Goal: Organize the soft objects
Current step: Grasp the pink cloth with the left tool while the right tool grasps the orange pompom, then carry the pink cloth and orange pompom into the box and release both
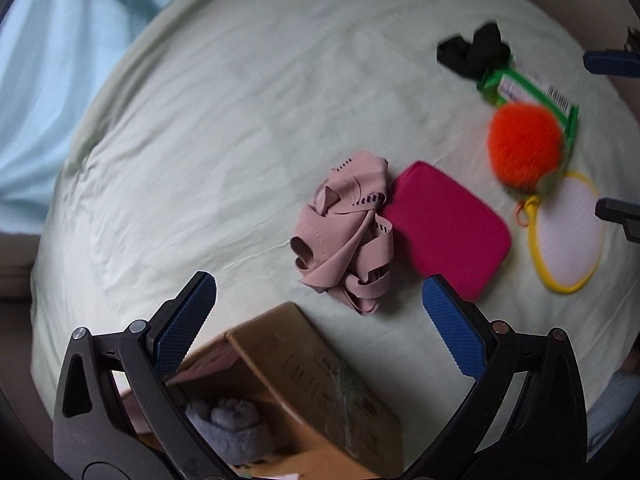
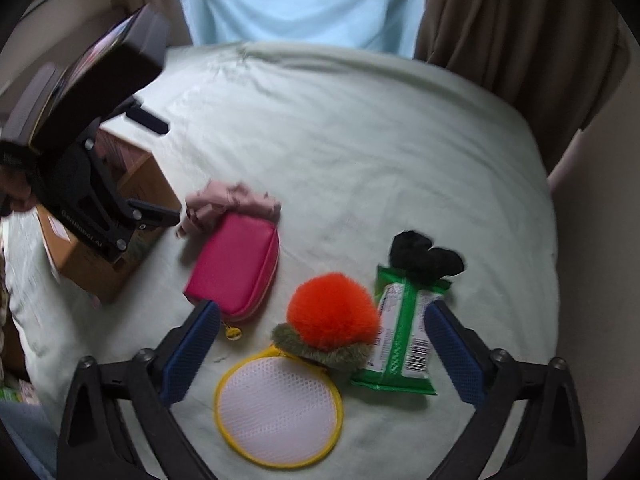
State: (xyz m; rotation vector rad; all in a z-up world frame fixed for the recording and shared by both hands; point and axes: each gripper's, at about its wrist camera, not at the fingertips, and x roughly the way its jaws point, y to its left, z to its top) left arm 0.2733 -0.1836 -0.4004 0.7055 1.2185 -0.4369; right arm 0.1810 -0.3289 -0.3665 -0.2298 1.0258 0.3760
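On a pale green bed sheet point(image 1: 200, 140) lie a crumpled pink garment point(image 1: 344, 232), a magenta pouch point(image 1: 444, 224), an orange fluffy pompom point(image 1: 526, 146), a yellow-rimmed white mesh disc point(image 1: 568, 236), a green wipes packet point(image 1: 528, 88) and a black scrunchie point(image 1: 474, 52). My left gripper point(image 1: 320, 312) is open and empty above a cardboard box point(image 1: 304, 384) that holds a grey fluffy item point(image 1: 228, 424). My right gripper point(image 2: 322, 344) is open and empty over the pompom point(image 2: 332, 316) and mesh disc point(image 2: 278, 408). The pouch point(image 2: 236, 268), garment point(image 2: 232, 200), wipes packet point(image 2: 404, 340), scrunchie point(image 2: 426, 258) and box point(image 2: 100, 248) also show in the right wrist view.
The left gripper's body point(image 2: 80, 152) hangs over the box in the right wrist view. The right gripper's fingertips point(image 1: 608, 60) show at the right edge of the left wrist view. Brown curtains point(image 2: 512, 32) and a light blue panel point(image 2: 300, 0) stand behind the bed.
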